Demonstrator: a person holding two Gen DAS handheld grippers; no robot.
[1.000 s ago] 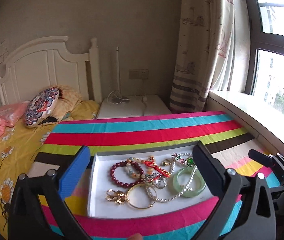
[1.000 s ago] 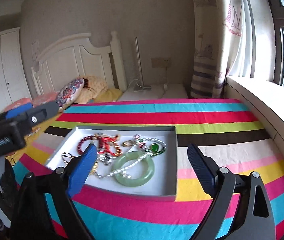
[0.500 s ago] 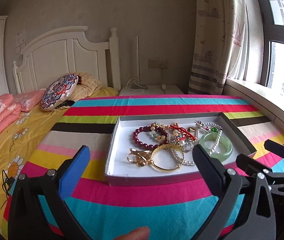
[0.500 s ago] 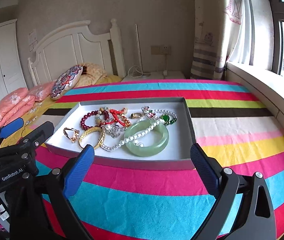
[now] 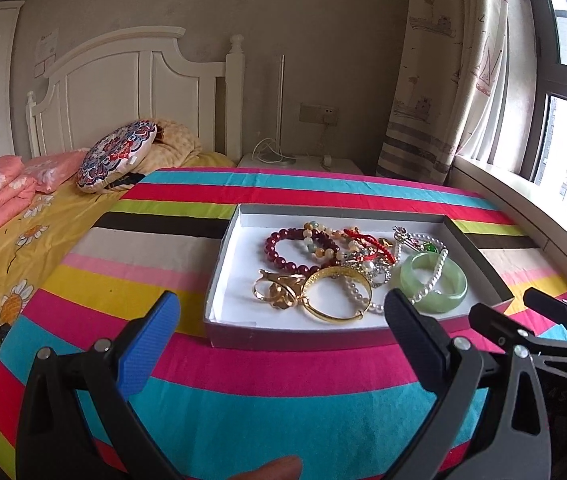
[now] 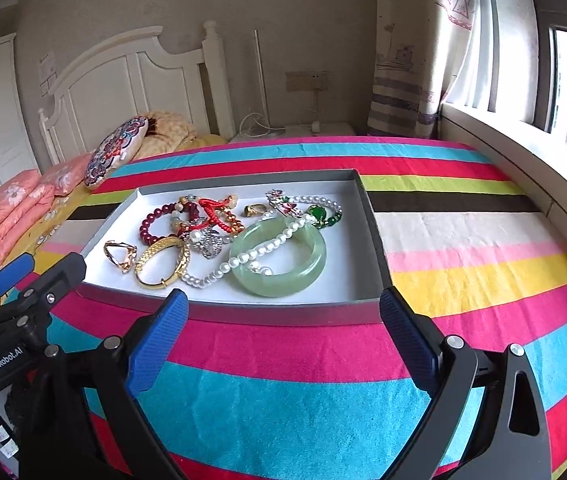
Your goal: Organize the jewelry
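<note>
A shallow grey box point(image 5: 283, 336) point(image 6: 371, 216) with a white floor sits on a striped cloth. It holds tangled jewelry: a green jade bangle point(image 5: 447, 280) point(image 6: 307, 268), a gold bangle point(image 5: 339, 304) point(image 6: 151, 258), a pearl strand point(image 6: 243, 258), a dark red bead bracelet point(image 5: 283, 248) point(image 6: 151, 220), a red cord piece point(image 6: 215, 212) and gold rings point(image 5: 275, 290) point(image 6: 117, 254). My left gripper point(image 5: 279, 322) is open and empty, just short of the box's near wall. My right gripper point(image 6: 283, 320) is open and empty, at the near wall too.
The striped cloth point(image 5: 283, 392) covers a table beside a bed with a yellow quilt point(image 5: 15, 240), pink pillows and a round patterned cushion point(image 5: 115, 152). A windowsill point(image 6: 523, 160) runs along the right. A white nightstand point(image 5: 303, 162) stands behind.
Both grippers have pulled back from the box and dropped lower, so the box sits farther ahead. Both stayed open and empty.
</note>
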